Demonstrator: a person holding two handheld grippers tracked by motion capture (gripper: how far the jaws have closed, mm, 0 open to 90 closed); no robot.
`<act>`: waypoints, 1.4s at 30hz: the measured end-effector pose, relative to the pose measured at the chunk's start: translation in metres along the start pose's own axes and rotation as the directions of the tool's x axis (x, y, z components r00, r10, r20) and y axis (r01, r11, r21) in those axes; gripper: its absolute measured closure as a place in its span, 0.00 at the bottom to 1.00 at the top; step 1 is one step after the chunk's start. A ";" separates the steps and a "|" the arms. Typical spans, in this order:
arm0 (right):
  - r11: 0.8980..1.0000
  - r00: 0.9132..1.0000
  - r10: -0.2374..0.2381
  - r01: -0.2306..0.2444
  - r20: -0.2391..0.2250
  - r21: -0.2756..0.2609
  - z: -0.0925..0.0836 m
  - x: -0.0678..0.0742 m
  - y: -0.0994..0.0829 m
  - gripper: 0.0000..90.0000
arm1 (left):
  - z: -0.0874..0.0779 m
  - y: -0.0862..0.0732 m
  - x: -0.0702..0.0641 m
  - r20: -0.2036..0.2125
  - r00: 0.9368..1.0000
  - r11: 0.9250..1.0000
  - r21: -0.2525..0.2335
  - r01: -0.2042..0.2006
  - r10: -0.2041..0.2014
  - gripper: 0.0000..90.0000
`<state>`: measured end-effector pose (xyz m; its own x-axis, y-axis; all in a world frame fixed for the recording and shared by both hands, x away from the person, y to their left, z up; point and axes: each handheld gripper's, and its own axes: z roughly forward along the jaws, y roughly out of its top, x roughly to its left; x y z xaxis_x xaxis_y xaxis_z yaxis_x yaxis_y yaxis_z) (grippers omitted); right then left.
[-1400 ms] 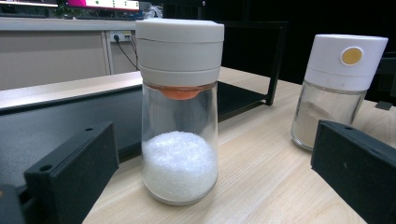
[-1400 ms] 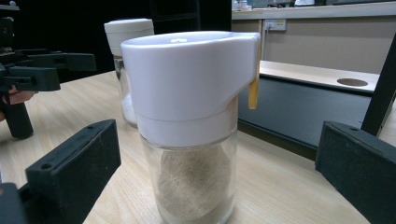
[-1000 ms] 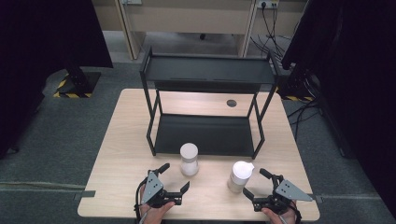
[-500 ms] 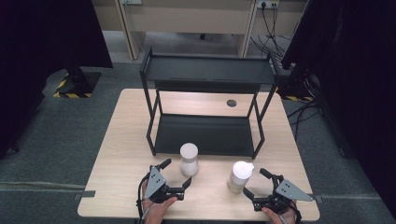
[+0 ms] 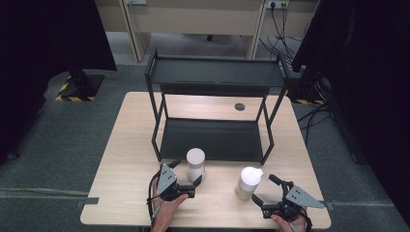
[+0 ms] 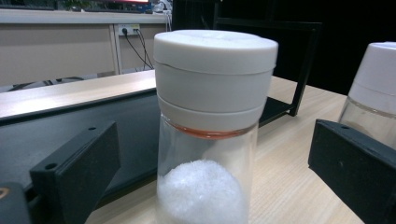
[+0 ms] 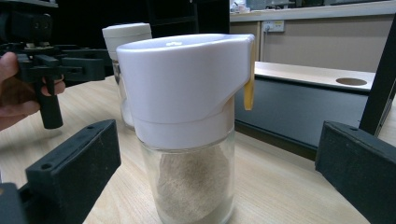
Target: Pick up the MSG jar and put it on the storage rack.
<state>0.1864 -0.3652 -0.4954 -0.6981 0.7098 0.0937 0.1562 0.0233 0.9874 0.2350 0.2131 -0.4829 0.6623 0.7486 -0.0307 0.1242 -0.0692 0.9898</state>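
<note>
Left hand-held gripper (image 5: 187, 178): jaws apart and just been closing in a little, straddling the jar of white grains (image 5: 196, 164). In the left gripper view the jar (image 6: 210, 130) sits dead centre between the two black jaws with a gap on each side, so no pad contact yet. The jar stands upright on the surface (image 5: 130, 159), long axis vertical, just in front of the lower shelf of the black rack (image 5: 212, 137). It lies straight ahead of the left gripper, already inside the jaw span.

Right hand-held gripper (image 5: 263, 191): jaws apart too, pointed at the jar of brown powder (image 5: 248, 182) with the spouted white lid. In the right gripper view that jar (image 7: 187, 140) is centred between the jaws with clear gaps, not clamped. It also stands upright on the surface, near the rack's front right leg.

Each hand is nearest its own jar. My read: the left needs only to close; the approach looks done.
</note>
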 end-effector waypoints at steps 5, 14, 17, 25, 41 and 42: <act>1.000 1.000 0.002 -0.002 -0.001 0.000 0.000 0.000 0.000 0.00 | 0.007 0.001 0.000 0.003 1.000 1.000 0.006 -0.003 0.003 0.05; 1.000 1.000 0.004 -0.004 -0.001 -0.001 0.000 -0.001 0.000 0.00 | 0.017 0.008 0.003 0.006 1.000 0.999 0.030 -0.016 0.016 0.14; 1.000 1.000 0.004 -0.004 -0.002 -0.001 0.000 -0.001 0.000 0.00 | 0.021 0.010 0.002 0.005 1.000 0.999 0.037 -0.021 0.021 0.19; 1.000 1.000 0.002 -0.002 -0.003 -0.001 0.000 -0.001 0.000 0.00 | 0.028 0.013 0.001 0.002 0.999 0.998 0.041 -0.038 0.038 0.34; 1.000 1.000 0.005 -0.005 -0.006 -0.004 -0.001 -0.002 0.000 0.00 | 0.027 0.023 -0.003 -0.024 0.999 0.998 0.052 -0.041 0.042 0.39; 1.000 1.000 0.005 -0.005 -0.005 -0.005 -0.001 -0.002 0.000 0.00 | 0.026 0.025 -0.003 -0.023 0.999 0.998 0.048 -0.042 0.043 0.38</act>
<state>0.1867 -0.3670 -0.4957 -0.7010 0.7061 0.0998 0.1566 0.0159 0.9875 0.2556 0.1920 -0.4613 0.6495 0.7602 0.0151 0.1317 -0.1320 0.9825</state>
